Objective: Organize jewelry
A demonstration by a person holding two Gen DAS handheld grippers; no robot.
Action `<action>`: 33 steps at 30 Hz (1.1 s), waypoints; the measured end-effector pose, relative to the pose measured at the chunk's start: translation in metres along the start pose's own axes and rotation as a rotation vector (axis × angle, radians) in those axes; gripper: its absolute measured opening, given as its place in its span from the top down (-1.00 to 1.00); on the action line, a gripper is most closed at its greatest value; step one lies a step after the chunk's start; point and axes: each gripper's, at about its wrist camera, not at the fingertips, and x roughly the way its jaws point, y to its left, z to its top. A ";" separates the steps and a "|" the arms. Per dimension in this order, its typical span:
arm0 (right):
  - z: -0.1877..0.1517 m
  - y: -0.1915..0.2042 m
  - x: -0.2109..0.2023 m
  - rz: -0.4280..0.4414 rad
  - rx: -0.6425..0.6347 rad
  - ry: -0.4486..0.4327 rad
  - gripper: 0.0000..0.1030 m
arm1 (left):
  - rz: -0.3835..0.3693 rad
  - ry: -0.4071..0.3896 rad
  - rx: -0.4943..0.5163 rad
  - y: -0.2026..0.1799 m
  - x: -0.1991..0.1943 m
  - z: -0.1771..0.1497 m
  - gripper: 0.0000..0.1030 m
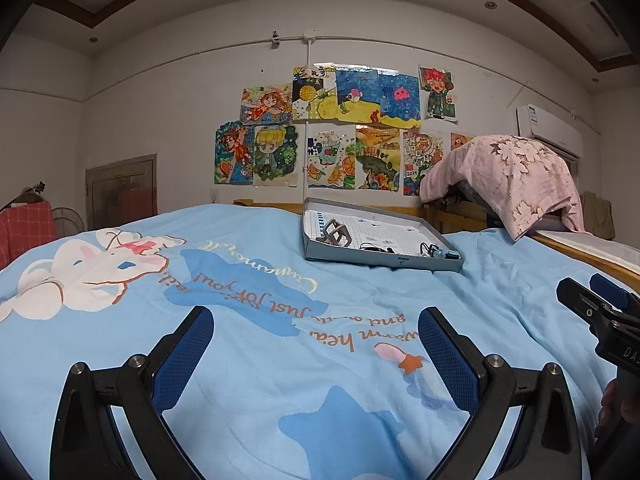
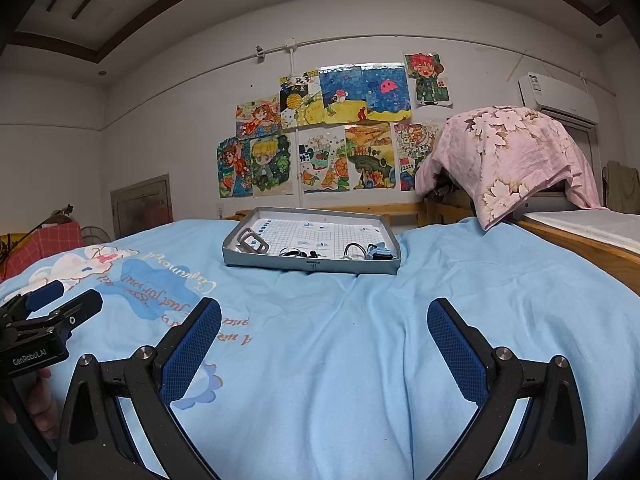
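Note:
A shallow grey tray (image 1: pixel 352 259) (image 2: pixel 276 266) lined with grid paper lies on the blue bed cover, far ahead of both grippers. In it are a grey frame-like piece (image 1: pixel 338 235) (image 2: pixel 253 243), a dark cord or necklace (image 1: pixel 374 246) (image 2: pixel 294 253) and small blue and white items (image 1: pixel 438 253) (image 2: pixel 374 252). My left gripper (image 1: pixel 316 330) is open and empty, low over the cover. My right gripper (image 2: pixel 324 322) is open and empty too. Each gripper shows at the edge of the other's view, the right one (image 1: pixel 592 300) and the left one (image 2: pixel 60 300).
The blue printed bed cover (image 1: pixel 240 320) (image 2: pixel 360 340) fills the foreground. A pink floral cloth (image 1: pixel 508 176) (image 2: pixel 508 156) drapes something at the right by a wooden rail (image 2: pixel 580 244). Drawings hang on the far wall (image 1: pixel 340 128). A red checked cloth (image 1: pixel 24 228) is far left.

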 end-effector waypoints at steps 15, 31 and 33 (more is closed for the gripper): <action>0.000 -0.002 -0.001 -0.004 0.006 0.000 -0.97 | 0.002 -0.001 0.001 -0.002 0.000 0.000 -1.00; 0.000 -0.001 -0.001 -0.004 0.006 0.001 -0.97 | 0.002 -0.001 0.001 -0.002 0.000 -0.001 -1.00; 0.000 -0.001 -0.001 -0.004 0.005 0.001 -0.97 | 0.002 -0.001 0.001 -0.002 0.000 0.000 -1.00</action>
